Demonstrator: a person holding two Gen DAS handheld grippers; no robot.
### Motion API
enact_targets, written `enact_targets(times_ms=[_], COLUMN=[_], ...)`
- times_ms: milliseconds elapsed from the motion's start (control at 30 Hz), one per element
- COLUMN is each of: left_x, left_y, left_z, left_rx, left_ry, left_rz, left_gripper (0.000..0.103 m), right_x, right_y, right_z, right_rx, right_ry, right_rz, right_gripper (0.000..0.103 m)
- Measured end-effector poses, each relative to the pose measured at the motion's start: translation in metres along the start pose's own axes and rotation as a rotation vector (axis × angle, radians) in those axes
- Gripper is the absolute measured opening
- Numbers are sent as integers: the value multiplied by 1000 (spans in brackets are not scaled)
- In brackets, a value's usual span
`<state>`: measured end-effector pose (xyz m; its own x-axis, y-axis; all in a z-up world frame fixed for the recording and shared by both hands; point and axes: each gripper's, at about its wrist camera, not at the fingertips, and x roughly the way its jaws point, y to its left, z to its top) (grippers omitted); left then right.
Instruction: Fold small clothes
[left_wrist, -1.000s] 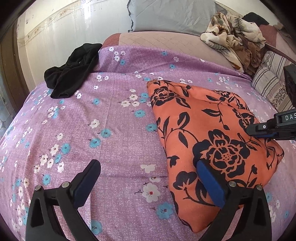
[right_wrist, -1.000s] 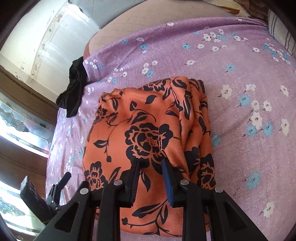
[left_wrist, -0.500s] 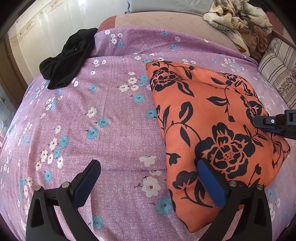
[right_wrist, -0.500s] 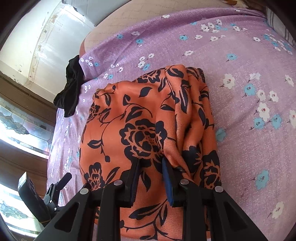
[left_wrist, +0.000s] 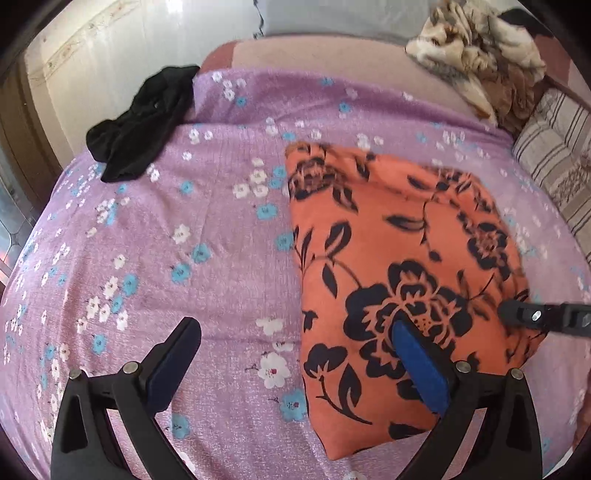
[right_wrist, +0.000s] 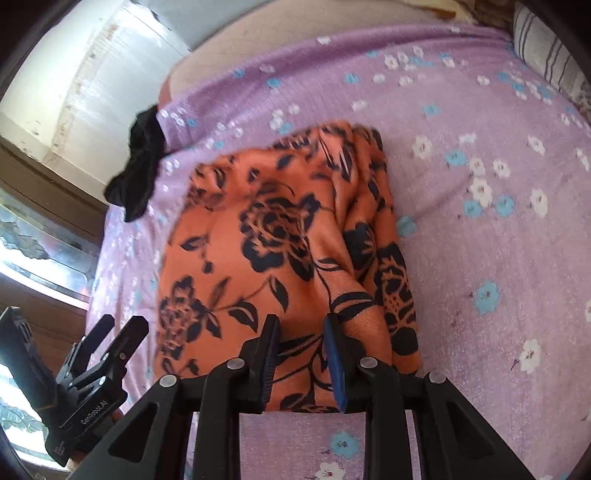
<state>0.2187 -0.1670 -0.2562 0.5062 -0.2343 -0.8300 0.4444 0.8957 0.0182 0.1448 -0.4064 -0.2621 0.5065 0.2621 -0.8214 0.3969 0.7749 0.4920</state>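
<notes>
I see no box, basket or bin in either view; everything lies loose on the bed (left_wrist: 229, 266), which is covered by a purple sheet with small white and blue flowers. The orange floral garment (left_wrist: 399, 251), printed with black flowers, lies folded into a rough rectangle on the right half of the sheet in my left wrist view. A black garment (left_wrist: 144, 122) sits crumpled at the far left edge of the bed, well apart from the orange one. A heap of beige and brown clothes (left_wrist: 476, 51) rests at the far right corner, next to a striped cushion (left_wrist: 554, 158).

My left gripper (left_wrist: 291, 358) points steeply down at the bed with its jaws spread wide, released and empty; its right finger hangs over the near part of the orange cloth, its left over bare sheet. My right gripper (right_wrist: 301, 354) also tilts steeply down, jaws narrowed and pinching a raised ridge of the orange cloth near its closest edge.
</notes>
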Motion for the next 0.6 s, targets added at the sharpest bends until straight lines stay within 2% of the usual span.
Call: enact_targets(times_ms=[100, 200, 267, 333, 433, 500, 533, 600], left_x=[8, 3, -3, -12, -12, 3, 13, 24], left_y=[2, 1, 5, 12, 26, 32, 32, 29], left_z=[0, 7, 11, 17, 25, 27, 26, 22], left_rx=[-18, 14, -13, -54, -111, -114, -104, -92], left_ry=[11, -17, -34, -66, -98, -63, -33, -3], left_rz=[-37, -24, -43, -99, -116, -97, -72, -84], left_gripper=[103, 103, 103, 103, 103, 103, 103, 103], right_x=[-3, -13, -26, -42, -53, -42, -32, -5], right_y=[-4, -5, 1, 8, 12, 10, 8, 3], right_z=[6, 13, 21, 31, 49, 59, 61, 62], right_rx=[31, 33, 9, -21, -21, 9, 28, 50], right_ry=[16, -3, -53, -136, -236, -229, -208, -136], right_rz=[32, 58, 83, 105, 122, 134, 129, 86], right_gripper=[28, 28, 28, 30, 29, 29, 29, 29])
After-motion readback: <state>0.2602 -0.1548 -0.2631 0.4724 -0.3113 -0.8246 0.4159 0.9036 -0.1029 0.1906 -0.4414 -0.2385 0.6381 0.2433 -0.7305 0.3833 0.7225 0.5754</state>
